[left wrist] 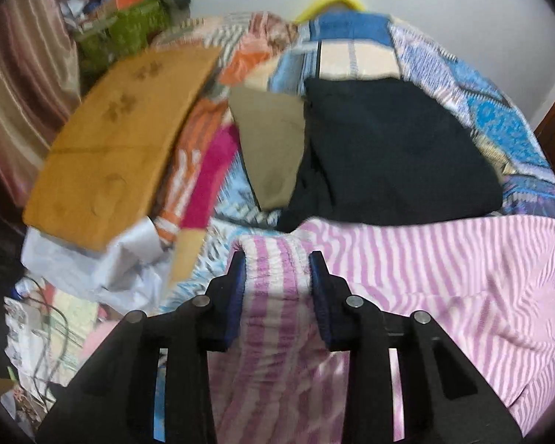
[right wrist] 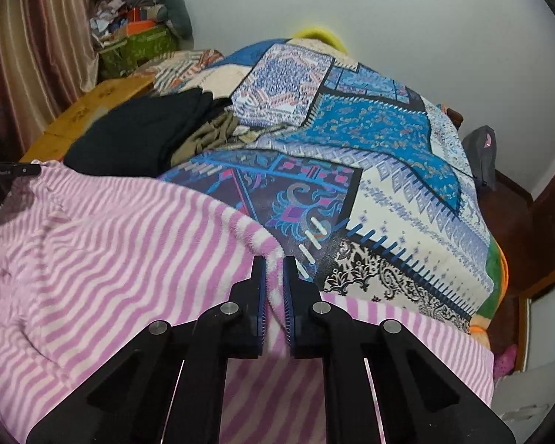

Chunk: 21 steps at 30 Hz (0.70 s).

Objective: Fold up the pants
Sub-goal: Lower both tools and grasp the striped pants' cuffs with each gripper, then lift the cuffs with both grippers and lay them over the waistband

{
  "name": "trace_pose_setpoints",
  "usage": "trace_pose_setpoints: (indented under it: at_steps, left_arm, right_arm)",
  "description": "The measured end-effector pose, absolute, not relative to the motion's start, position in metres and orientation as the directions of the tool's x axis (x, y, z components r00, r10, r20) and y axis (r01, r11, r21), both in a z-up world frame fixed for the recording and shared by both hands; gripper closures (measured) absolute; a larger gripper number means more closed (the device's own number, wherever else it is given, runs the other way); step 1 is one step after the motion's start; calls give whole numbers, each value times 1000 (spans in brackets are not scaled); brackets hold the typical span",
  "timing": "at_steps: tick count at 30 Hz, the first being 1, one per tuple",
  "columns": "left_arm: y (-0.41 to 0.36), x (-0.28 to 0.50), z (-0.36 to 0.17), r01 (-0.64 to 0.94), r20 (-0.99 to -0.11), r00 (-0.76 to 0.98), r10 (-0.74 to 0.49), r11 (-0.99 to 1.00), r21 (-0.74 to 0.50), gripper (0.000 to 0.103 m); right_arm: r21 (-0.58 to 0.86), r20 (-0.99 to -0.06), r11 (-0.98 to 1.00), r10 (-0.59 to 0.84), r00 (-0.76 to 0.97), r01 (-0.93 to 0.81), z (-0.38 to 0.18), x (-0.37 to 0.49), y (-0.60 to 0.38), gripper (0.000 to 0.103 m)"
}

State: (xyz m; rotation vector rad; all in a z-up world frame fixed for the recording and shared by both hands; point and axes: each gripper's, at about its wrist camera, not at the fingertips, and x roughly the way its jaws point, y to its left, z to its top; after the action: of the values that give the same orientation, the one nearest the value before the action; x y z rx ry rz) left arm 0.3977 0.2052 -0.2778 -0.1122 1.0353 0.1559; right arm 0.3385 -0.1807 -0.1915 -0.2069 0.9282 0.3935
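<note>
Pink-and-white striped fleece pants (left wrist: pixel 444 281) lie spread on a patterned blue bedspread (right wrist: pixel 388 170). In the left wrist view my left gripper (left wrist: pixel 277 259) is shut on the gathered elastic waistband, which bunches thickly between the blue pads. The right wrist view shows the same pants (right wrist: pixel 111 259) filling the lower left. My right gripper (right wrist: pixel 274 262) is shut on the pants' edge, with a thin fold of striped fabric pinched between nearly touching pads. The tip of the left gripper (right wrist: pixel 11 170) shows at the far left edge of that view.
A black garment (left wrist: pixel 396 155) and a khaki one (left wrist: pixel 273 148) lie folded on the bed beyond the pants. A brown cardboard sheet (left wrist: pixel 122 148) and crumpled paper (left wrist: pixel 103 266) sit to the left. Curtains (right wrist: pixel 37 55) hang on the left. A wooden bed frame (right wrist: pixel 536 244) borders the right.
</note>
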Motion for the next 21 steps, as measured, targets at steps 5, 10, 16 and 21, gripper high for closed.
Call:
trace_pose_setpoints:
  at_steps: [5, 10, 16, 21]
  left_arm:
    - [204, 379, -240, -183, -823, 561, 89, 983, -18, 70]
    - [195, 347, -206, -173, -780, 615, 115, 985, 9, 70]
    - [188, 297, -170, -171, -737, 666, 115, 985, 0, 72]
    - [183, 248, -157, -175, -720, 684, 114, 985, -10, 72]
  right_arm:
    - [-1, -794, 910, 252, 554, -415, -170, 325, -185, 95]
    - [20, -765, 908, 282, 578, -418, -141, 302, -190, 96]
    - [37, -736, 900, 319, 597, -435, -110, 262, -192, 96]
    - [72, -721, 896, 350, 598, -438, -98, 222, -198, 96]
